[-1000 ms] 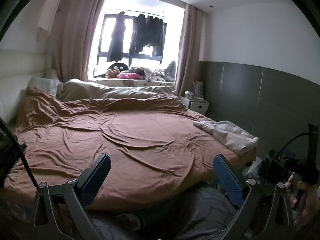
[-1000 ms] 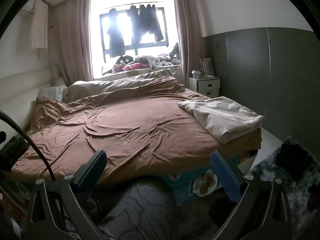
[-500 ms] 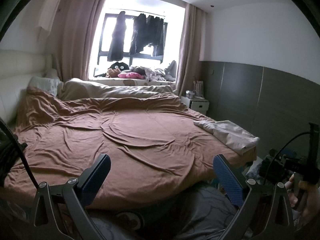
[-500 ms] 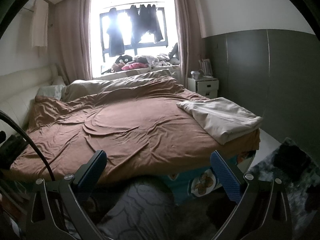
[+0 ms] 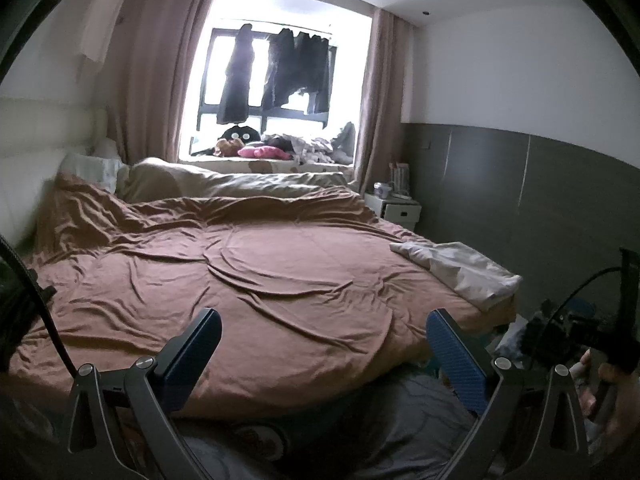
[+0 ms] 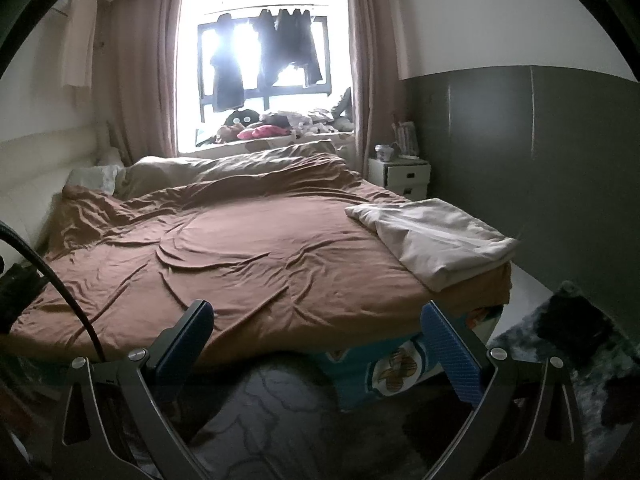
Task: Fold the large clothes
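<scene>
Little has changed over the last second: both views sit slightly nearer and lower toward the bed (image 6: 248, 248), so we judge this an approach or a pause, no fold in hand. The pale garment (image 6: 436, 240) lies bunched, roughly folded, at the bed's right corner on the brown cover; could be finished or waiting. Our left gripper (image 5: 320, 344) and right gripper (image 6: 316, 336) both have fingers spread wide, holding and touching nothing.

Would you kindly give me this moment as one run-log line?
phase: approach | left gripper: open, empty | right gripper: open, empty | beige folded cloth: on brown bed cover, right corner, untouched
</scene>
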`<state>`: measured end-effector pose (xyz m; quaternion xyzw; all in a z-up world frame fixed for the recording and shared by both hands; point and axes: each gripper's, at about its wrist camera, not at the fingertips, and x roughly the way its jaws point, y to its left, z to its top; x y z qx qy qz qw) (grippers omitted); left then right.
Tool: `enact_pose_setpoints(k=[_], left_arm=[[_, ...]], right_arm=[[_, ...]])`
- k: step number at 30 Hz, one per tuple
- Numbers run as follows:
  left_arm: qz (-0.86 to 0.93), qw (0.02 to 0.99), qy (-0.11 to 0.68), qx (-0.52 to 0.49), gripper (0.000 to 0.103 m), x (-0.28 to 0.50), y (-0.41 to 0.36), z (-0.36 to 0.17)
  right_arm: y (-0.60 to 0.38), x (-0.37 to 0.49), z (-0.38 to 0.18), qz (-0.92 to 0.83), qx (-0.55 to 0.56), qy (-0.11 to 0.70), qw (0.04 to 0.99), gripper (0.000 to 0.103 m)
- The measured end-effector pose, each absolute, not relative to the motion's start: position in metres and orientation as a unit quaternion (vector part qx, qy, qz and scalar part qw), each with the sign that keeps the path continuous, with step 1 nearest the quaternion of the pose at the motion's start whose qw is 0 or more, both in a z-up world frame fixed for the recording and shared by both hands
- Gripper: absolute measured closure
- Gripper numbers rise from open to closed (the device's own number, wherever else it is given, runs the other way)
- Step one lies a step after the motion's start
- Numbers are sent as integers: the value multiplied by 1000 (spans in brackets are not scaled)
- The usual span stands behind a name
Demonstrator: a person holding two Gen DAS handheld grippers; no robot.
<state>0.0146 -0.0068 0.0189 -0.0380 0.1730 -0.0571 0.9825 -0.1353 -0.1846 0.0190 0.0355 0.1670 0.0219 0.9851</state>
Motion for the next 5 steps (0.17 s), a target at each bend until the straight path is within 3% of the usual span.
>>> enact_pose_setpoints(k=[5], left_arm=[[-57,982,174,-39,0,19,-7,16]], right_arm=[[-184,-128,15,24,27,173,984,0]])
